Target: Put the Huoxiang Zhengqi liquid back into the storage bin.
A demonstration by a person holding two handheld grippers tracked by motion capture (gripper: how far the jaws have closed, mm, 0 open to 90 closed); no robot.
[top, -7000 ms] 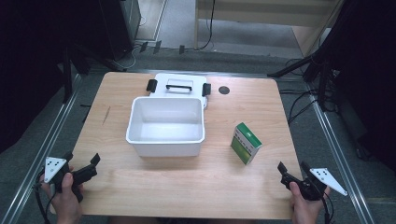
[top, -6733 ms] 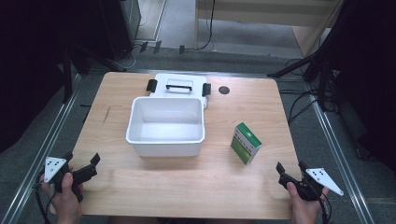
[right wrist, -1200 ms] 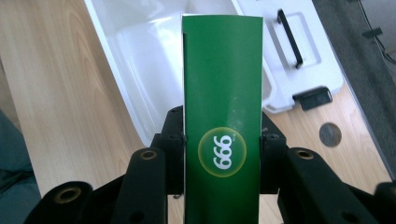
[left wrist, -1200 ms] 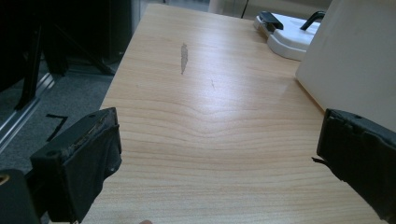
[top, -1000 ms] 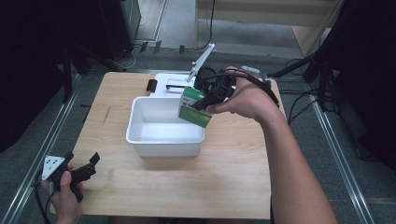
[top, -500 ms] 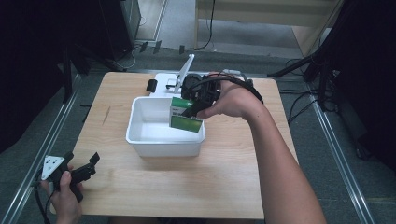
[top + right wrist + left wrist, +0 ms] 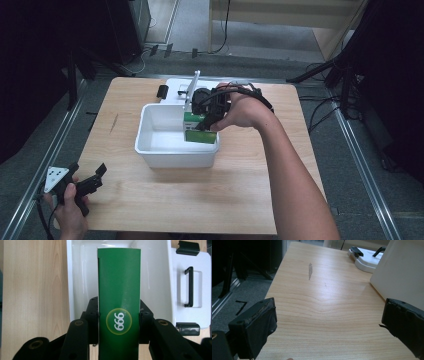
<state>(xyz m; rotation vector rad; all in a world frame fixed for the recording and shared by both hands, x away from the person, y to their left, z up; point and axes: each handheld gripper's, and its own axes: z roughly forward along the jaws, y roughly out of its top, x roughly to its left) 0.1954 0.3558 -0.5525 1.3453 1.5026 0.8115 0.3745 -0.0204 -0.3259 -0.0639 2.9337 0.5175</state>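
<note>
A green box [image 7: 199, 128] marked "999" [image 7: 119, 302] hangs inside the right end of the white tub [image 7: 150, 142], over its floor. My right gripper [image 7: 204, 117] is shut on the box, one jaw pressed on each long side [image 7: 119, 326]. The tub's inner wall [image 7: 80, 277] shows past the box. My left gripper [image 7: 87, 181] rests open at the table's near left corner, held by a hand. Its two black pads [image 7: 259, 322] stand wide apart over bare wood [image 7: 329, 312] with nothing between them.
The tub's white lid [image 7: 176, 90] with black latches and a handle [image 7: 190, 287] lies flat behind the tub. The tub's outer side [image 7: 402, 275] stands to the right of my left gripper. Bare wooden tabletop [image 7: 210, 200] lies in front of the tub.
My right gripper picked the green box off the table's right side, carried it left over the tub, and has lowered it into the tub. The left gripper has stayed put.
</note>
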